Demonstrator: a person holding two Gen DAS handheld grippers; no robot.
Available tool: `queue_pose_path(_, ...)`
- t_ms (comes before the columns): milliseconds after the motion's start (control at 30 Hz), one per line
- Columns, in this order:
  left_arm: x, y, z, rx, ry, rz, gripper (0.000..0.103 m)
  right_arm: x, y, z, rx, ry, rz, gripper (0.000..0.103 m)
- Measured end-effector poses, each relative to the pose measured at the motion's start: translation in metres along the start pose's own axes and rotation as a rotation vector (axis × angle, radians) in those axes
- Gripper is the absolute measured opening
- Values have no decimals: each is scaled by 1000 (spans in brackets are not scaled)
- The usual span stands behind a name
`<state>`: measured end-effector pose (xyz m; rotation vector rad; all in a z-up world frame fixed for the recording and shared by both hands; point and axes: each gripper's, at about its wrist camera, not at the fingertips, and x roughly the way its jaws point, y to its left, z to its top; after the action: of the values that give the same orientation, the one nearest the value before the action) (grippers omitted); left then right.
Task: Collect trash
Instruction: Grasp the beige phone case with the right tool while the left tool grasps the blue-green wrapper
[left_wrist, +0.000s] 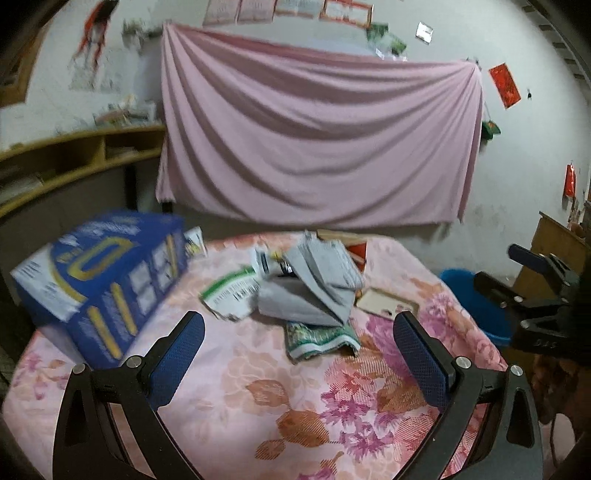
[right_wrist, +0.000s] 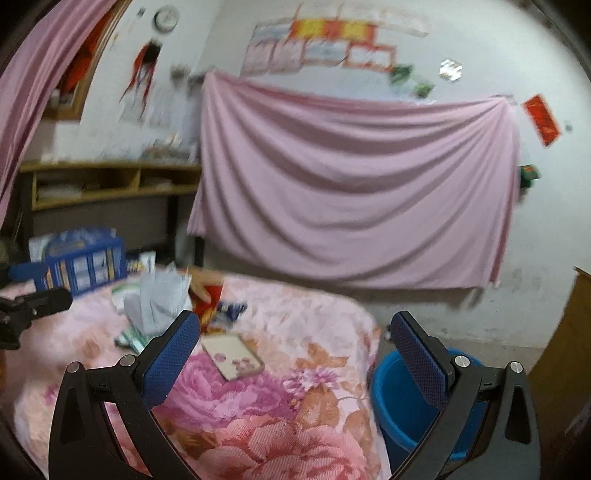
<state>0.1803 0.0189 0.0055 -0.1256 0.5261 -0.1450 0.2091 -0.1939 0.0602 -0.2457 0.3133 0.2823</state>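
Dim, flat indoor light in both views, with a pinkish cast and no hard shadows. The left wrist view smears at the left of the frame: the blue and white cardboard box (left_wrist: 99, 284) is streaked, its print unreadable. The draped pink cloth sheet (left_wrist: 317, 144) on the wall stays fairly soft. The right wrist view is blurrier all over; the wall posters in the upper middle are mush. Fisheye bending curves the wooden wall shelf (right_wrist: 110, 182), and black vignette fills every corner. The blue-padded black tongs (right_wrist: 295, 328) read sharpest.
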Motion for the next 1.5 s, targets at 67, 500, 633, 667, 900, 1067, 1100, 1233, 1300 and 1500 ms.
queue_pose_path(67, 14, 1, -1, -6, 53, -26, 90, 17, 0, -1, -29, 61, 42, 103)
queue_pose_path(500, 69, 6, -3, -47, 297, -124, 69, 102, 14, -11, -111, 366, 238, 83)
queue_pose_path(633, 76, 5, 1, -47, 340, -144, 69, 122, 16, -11, -111, 432, 299, 81)
queue_pose_path(667, 78, 4, 1, -47, 359, -144, 68, 126, 16, -11, -110, 446, 312, 81)
queue_pose_path(900, 85, 2, 5, -38, 375, -124, 46, 147, 30, -17, -178, 521, 385, 73)
queue_pose_path(1067, 83, -2, 5, -39, 382, -140, 33, 148, 28, -19, -146, 530, 428, 53)
queue_pose_path(1100, 80, -2, 4, -37, 382, -143, 30, 148, 28, -20, -144, 532, 431, 53)
queue_pose_path(1233, 76, -4, 2, -30, 381, -148, 27, 144, 28, -20, -122, 538, 435, 53)
queue_pose_path(1300, 73, -7, 0, -30, 377, -147, 24, 137, 27, -21, -105, 539, 433, 53)
queue_pose_path(1500, 67, -21, -9, 4, 361, -130, 0, 109, 16, -23, -32, 502, 373, 53)
